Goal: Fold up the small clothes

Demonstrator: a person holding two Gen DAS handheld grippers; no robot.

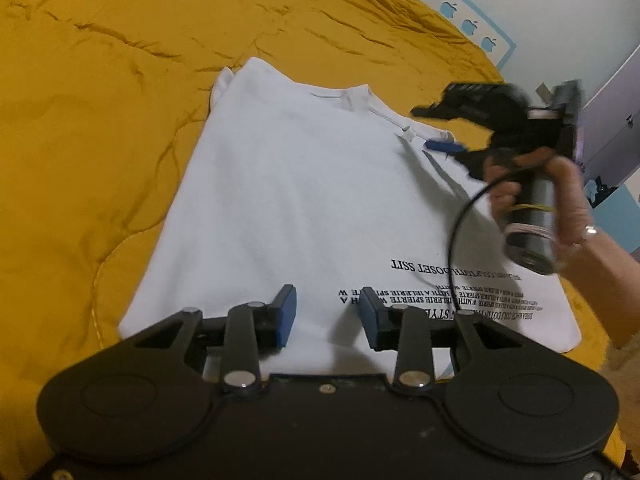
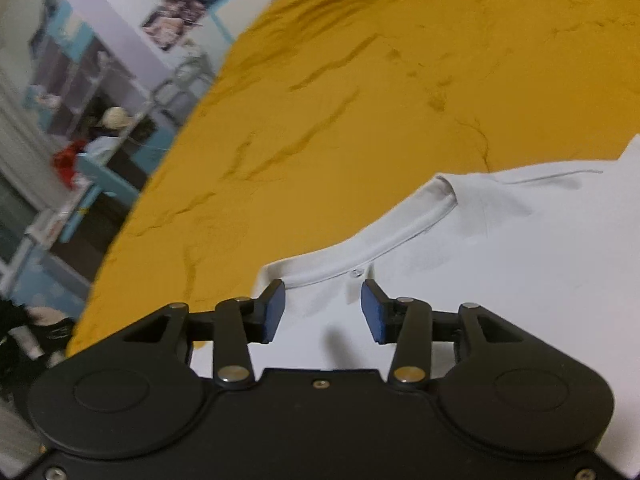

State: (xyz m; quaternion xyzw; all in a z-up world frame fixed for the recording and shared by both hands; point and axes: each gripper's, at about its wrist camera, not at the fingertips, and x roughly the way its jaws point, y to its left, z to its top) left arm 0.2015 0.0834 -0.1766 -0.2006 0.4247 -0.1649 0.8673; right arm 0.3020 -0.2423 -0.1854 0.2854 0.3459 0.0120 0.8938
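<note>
White cotton, the t-shirt (image 1: 304, 200) lies flat on a mustard-yellow quilt (image 1: 100, 120) covering the bed, its collar (image 2: 384, 240) toward the far side and black printed lettering (image 1: 436, 284) near the hem. The left hand-held gripper (image 1: 327, 312) hovers over the hem with its blue pads spread and nothing between them. The right hand-held gripper (image 2: 323, 308), held in a person's hand (image 1: 560, 200), stands spread just short of the collar, empty.

Open yellow bedspread (image 1: 100, 80) surrounds the flat white T-shirt (image 1: 300, 200); only the blurred right claw (image 1: 436, 130), apparently hovering, intrudes.
</note>
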